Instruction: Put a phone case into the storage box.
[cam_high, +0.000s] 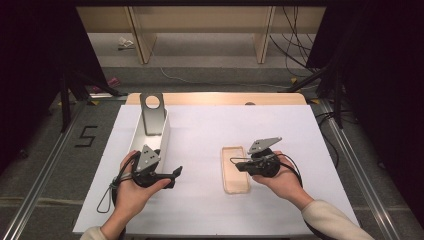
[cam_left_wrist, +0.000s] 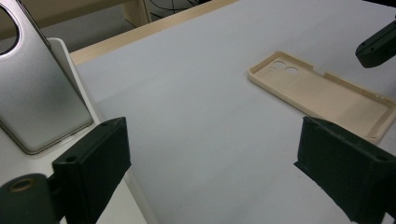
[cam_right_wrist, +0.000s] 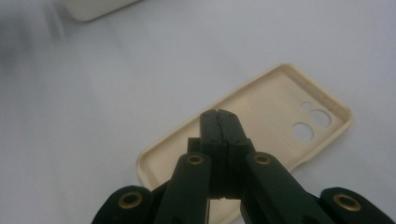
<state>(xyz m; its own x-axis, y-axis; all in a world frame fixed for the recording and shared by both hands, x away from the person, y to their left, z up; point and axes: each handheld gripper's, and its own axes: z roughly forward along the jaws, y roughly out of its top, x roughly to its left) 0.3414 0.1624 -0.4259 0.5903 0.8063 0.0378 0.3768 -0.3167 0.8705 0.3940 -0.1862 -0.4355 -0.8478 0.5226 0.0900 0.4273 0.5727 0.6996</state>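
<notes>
Phone case (cam_high: 235, 169) in cream plastic lies hollow side up on the white desk (cam_high: 200, 130), ready, I judge, to take the silver phone (cam_high: 152, 114) that leans upright in the white box (cam_high: 166, 137) at the left; right gripper (cam_high: 234, 161) hovers over the case's middle, jaws pressed together on nothing; left gripper (cam_high: 177, 171) waits beside the box, jaws spread wide and empty, the case well off to its right.

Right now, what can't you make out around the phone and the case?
- Phone: top cut off by the left gripper view's edge.
- Phone case: near middle hidden behind the shut right gripper.
- White tray: near end hidden by the left gripper, high view.
</notes>
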